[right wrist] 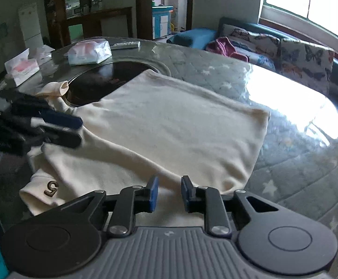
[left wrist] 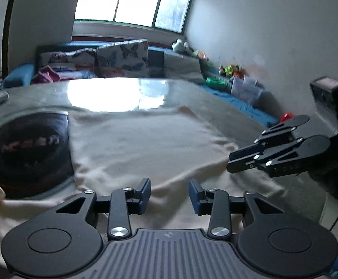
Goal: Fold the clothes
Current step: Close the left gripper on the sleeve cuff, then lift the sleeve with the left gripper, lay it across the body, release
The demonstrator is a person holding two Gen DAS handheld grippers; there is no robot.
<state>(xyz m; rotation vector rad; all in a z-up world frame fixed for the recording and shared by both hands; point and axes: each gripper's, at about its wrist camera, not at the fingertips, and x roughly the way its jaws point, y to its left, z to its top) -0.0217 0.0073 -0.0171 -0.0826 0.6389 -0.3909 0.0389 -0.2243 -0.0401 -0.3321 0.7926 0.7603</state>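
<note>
Daylight from a wide window [left wrist: 131, 0] glares off the glossy table [right wrist: 296, 121], whose grey star-patterned cover shows under the sheen; a sofa with butterfly cushions [left wrist: 122, 60] sits behind it. On the table lies a cream sweatshirt [right wrist: 169, 130], partly folded, one edge overlapping a dark round inset [right wrist: 99, 81]; a cuff near the front edge bears a small brown "5" [right wrist: 51, 188]. The left gripper [left wrist: 169, 194] hovers over the near hem, jaws apart, nothing between them. The right gripper [right wrist: 168, 193] also stands open above the cloth, though contact is hard to judge. Tissue packs [right wrist: 89, 52] and a remote [right wrist: 125, 44] rest at the far side.
</note>
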